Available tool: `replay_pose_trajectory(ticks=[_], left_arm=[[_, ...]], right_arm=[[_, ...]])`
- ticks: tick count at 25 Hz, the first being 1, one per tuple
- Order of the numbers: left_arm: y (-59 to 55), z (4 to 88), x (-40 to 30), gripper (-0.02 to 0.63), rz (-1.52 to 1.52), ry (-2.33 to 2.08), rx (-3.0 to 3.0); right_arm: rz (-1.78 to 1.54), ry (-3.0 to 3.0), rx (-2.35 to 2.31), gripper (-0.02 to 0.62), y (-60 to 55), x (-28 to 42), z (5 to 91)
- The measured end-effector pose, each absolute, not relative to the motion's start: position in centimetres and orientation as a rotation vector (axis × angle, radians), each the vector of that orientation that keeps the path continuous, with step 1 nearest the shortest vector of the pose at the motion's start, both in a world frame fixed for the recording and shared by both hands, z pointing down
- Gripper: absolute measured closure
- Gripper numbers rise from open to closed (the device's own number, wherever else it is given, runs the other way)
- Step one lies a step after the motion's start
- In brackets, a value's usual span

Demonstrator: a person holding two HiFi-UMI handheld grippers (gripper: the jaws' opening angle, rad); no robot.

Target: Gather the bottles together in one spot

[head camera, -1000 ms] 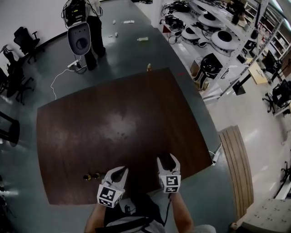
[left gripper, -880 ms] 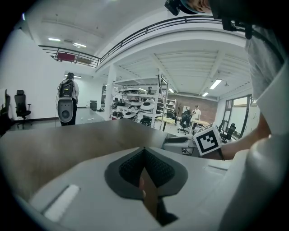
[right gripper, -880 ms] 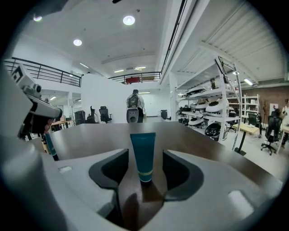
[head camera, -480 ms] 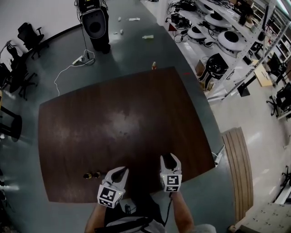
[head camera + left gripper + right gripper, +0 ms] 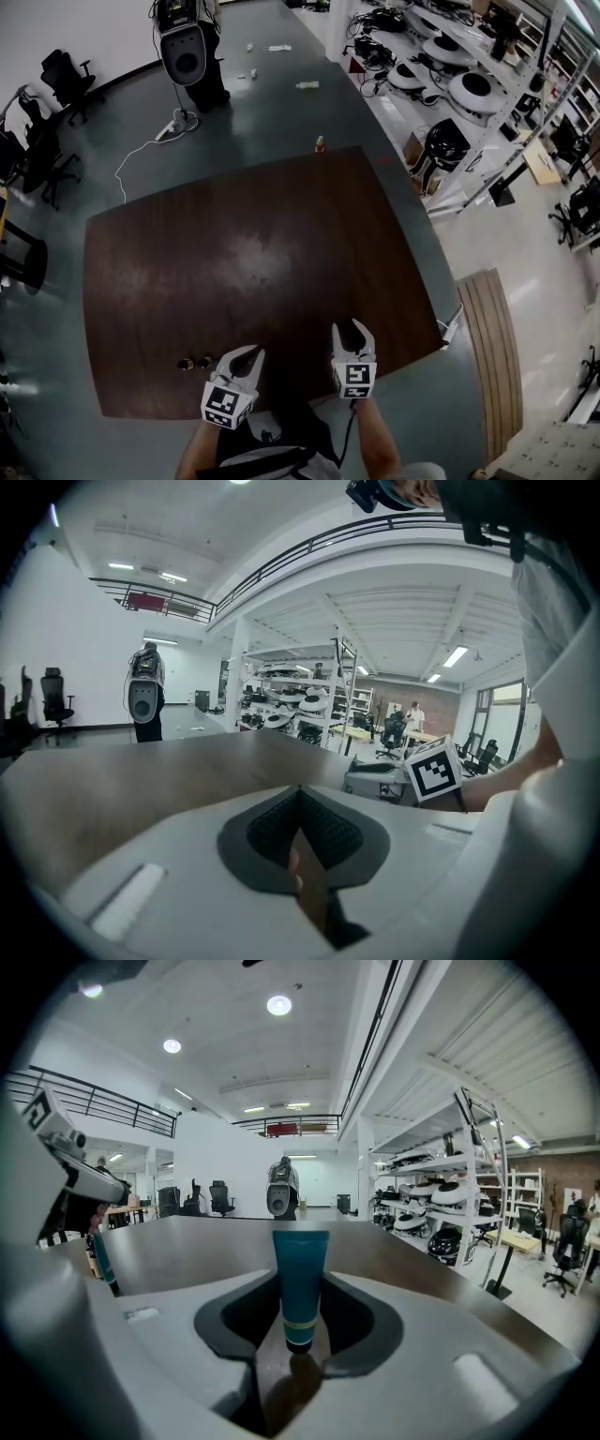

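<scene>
Right gripper (image 5: 352,326), at the near edge of the table (image 5: 234,225): jaws, just closing, flank an upright teal tube (image 5: 300,1279); whether the pads touch it cannot be told. Left gripper (image 5: 300,794): jaws pressed together, empty. Two small bottles (image 5: 195,362) stand just beside it; a lone bottle (image 5: 320,143) stands at the table's far edge.

Desk (image 5: 281,216) middle and far-left corner open for passage. In the way: two small bottles (image 5: 194,363) side by side at the near edge, left; teal tube (image 5: 300,1283) upright near the near edge, right; one bottle (image 5: 320,143) at the far edge.
</scene>
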State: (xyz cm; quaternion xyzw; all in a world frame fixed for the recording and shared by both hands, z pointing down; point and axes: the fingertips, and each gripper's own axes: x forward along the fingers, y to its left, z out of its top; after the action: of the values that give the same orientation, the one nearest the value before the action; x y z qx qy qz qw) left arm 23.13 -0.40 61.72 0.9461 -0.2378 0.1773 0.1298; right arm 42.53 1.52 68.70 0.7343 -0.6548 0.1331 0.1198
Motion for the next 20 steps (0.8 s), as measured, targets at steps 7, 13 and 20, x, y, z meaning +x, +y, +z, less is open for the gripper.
replay_pose_trajectory(ticks=[7,13,20], left_arm=[[-0.7,60.9,21.8,0.604,0.478,-0.729,2.743],[-1.2,60.3,18.7,0.604,0.441,-0.793,2.722],[-0.8,59.9,15.1,0.604,0.413,-0.857,2.687]], right_arm=[[0.334,-1.991,2.105,0.463,1.5,40.0,66.0],[0.312,-2.076,2.024,0.463,1.2,35.6,64.7],[0.295,-2.154,1.929,0.463,1.1,31.0,63.9]])
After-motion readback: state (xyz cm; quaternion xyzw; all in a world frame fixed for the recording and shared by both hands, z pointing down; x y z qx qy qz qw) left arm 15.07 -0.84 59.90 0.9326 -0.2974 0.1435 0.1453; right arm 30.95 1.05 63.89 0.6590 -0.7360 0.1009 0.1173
